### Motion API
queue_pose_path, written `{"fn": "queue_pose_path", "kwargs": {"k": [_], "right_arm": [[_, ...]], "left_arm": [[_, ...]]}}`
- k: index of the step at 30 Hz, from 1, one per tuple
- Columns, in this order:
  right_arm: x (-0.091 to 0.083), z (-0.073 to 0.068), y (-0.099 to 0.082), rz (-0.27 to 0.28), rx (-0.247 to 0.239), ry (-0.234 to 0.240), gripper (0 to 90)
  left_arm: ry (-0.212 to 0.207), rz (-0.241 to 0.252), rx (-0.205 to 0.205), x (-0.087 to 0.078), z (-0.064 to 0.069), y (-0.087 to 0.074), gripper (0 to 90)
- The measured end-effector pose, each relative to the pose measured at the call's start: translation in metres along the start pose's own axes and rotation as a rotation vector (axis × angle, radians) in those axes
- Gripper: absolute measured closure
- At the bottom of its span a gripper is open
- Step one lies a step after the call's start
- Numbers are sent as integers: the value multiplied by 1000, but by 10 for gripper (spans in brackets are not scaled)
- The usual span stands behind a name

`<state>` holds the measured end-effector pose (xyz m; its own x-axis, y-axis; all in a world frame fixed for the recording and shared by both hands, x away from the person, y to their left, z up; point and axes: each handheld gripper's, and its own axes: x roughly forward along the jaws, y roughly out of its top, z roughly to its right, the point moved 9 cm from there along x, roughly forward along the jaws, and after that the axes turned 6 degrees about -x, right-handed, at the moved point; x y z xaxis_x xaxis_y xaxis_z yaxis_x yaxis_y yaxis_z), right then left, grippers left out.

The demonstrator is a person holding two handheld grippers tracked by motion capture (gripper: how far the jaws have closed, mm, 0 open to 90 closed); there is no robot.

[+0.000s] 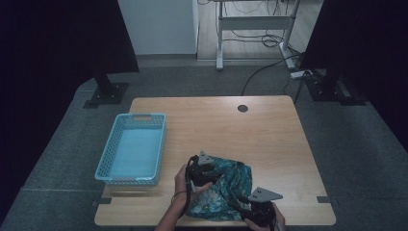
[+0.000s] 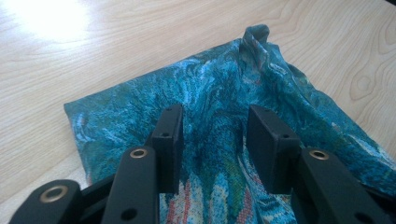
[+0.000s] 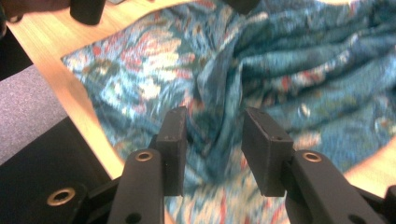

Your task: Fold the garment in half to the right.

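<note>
A crumpled teal cloth [image 1: 226, 187] with a blue, green and red pattern lies at the near edge of the wooden table [image 1: 216, 125]. My left gripper [image 1: 203, 173] rests at the cloth's left side, held by a hand. In the left gripper view its jaws [image 2: 212, 126] stand apart over the cloth [image 2: 219, 84], and the pads press on nothing. My right gripper [image 1: 244, 201] is at the cloth's near right corner. In the right gripper view its jaws [image 3: 212, 135] are apart, with a raised fold of the cloth [image 3: 303, 70] between them, untouched by the pads.
A light blue plastic basket [image 1: 109, 154] with nothing in it stands on the table's left part. A round cable hole [image 1: 242, 108] sits near the far edge. The table's near edge [image 3: 70, 70] runs close beside the cloth. Dark stands and a desk frame are beyond the table.
</note>
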<state>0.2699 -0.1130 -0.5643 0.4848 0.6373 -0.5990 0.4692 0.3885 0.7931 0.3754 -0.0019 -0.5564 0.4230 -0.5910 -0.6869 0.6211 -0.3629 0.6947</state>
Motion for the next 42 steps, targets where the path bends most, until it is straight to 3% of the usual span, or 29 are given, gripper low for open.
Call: {"fn": "queue_pose_path", "kwargs": {"k": [3,6,11,15,19,22,31,38,40,42], "right_arm": [[6,-1,8,-14,-41,14,720],[13,2,9,-51,-88,-15,863],[3,0,-5,-48,-66,-8,884],[-11,5,-22,-25,10,-20,878],[-14,12,-37,-34,104,5,827],[-17,18,-48,-54,125,0,841],[-18,19,-48,-64,94,-6,800],[-7,35,-39,-66,75,-29,766],[-4,39,-36,-69,79,-29,705],[-7,41,-35,-69,73,-53,576]], "left_arm": [[6,-5,2,3,1,-3,566],[15,-8,5,4,0,-7,566],[26,-10,8,3,-2,-11,567],[29,-20,17,5,-2,-16,567],[47,-44,39,12,0,-22,570],[52,-52,39,15,-1,-27,573],[56,-23,8,18,-3,-34,574],[109,3,-23,22,-15,-27,573],[101,1,-29,21,-16,-27,564],[97,14,-35,17,-17,-27,545]]}}
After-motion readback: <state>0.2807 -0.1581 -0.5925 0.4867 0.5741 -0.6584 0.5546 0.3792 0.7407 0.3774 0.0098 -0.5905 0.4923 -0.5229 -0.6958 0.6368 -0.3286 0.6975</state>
